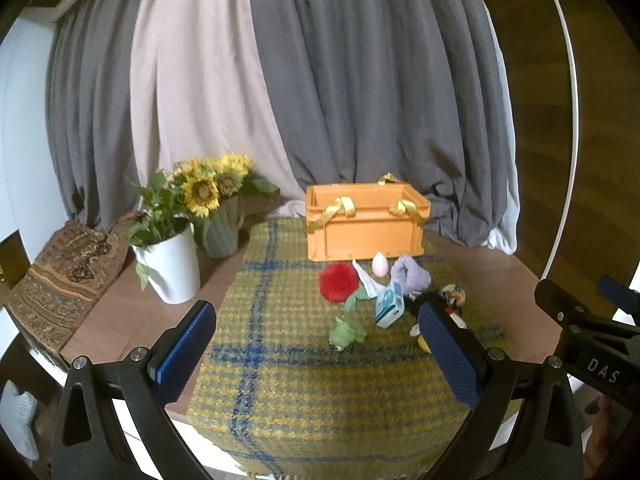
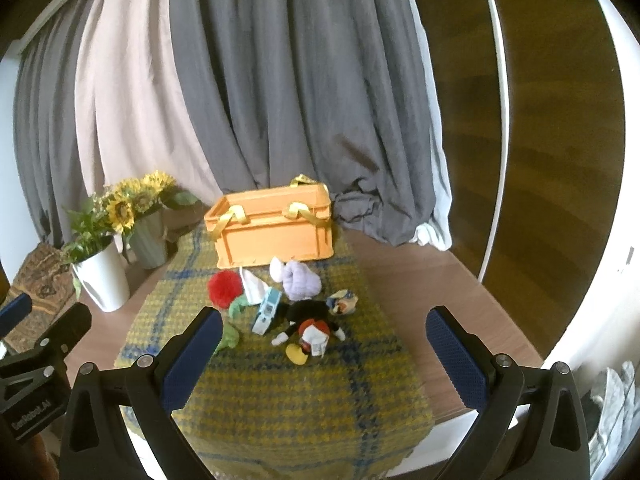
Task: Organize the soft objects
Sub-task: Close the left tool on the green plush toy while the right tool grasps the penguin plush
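The left tool (image 1: 316, 344) stands with its blue-padded fingers (image 1: 182, 354) spread wide, holding nothing and touching nothing, poised above the near end of the yellow and blue checked cloth (image 1: 304, 392) that runs down the middle of the bench (image 1: 120, 320). The right tool (image 2: 324, 356) is likewise spread wide and empty, over the same near end of the cloth; its body shows at the right edge of the left wrist view.

Beyond both tools a cluster of soft things lies on the cloth, toward the far end of the bench. Nearest is a black, red and yellow plush figure (image 2: 310, 326), lying flat with its long axis running slantwise, feet toward the near edge and head toward the far right. Just to its left a light blue and white packet (image 2: 266, 312) lies tilted, long axis near to far. A green soft toy (image 1: 348, 330) sits on the left of the group, closest to the left tool. A red pompom (image 1: 338, 282) lies behind it, with a white folded cloth (image 2: 252, 286) beside it, pointing toward the far edge. A lavender bundle (image 2: 300, 284) rests behind the packet, and a pale egg-shaped thing (image 1: 380, 264) stands upright just before the crate.

The orange crate (image 1: 364, 222) with yellow ribbon handles stands at the far end of the cloth, open side up, long side facing the tools. On the far left corner of the bench stand a white pot (image 1: 172, 268) of greenery and a grey-green vase of sunflowers (image 1: 208, 188)
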Available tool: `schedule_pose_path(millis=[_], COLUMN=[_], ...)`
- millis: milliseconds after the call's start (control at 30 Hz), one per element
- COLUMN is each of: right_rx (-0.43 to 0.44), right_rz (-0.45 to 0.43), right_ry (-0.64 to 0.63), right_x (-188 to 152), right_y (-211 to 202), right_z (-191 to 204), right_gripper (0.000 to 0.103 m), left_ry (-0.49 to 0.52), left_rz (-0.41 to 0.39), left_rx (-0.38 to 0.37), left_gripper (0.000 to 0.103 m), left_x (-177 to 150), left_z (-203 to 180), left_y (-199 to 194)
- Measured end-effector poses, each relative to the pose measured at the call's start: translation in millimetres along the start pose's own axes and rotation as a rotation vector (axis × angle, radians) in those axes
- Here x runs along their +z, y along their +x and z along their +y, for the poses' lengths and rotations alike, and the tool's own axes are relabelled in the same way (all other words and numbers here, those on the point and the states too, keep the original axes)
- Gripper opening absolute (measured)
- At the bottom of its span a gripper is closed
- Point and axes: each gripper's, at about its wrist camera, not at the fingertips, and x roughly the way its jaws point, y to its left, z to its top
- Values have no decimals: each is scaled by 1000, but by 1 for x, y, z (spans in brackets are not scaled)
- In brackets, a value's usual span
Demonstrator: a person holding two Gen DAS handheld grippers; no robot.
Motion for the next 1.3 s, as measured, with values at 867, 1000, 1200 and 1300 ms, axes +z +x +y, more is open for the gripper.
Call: schedule_pose_path(millis=[867,1000,1200,1300], right_rx=[-41,-34,-39,-30], right_rz=[210,261,312,321], right_ry=[-14,8,11,22], right_x=[-45,-54,-60,-61], right_y=[176,201,230,237], right_z=[13,12,10,11], right_gripper=[97,90,77,70], left_ry=[230,245,250,242], left_rz=[204,273,354,372], left_rx=[-181,-201,-222,-241], left_gripper=[92,85,74,64], left_x=[-55,-67,-75,-77], left_z=[-30,-37,-40,-40], left_y=[203,234,261,269])
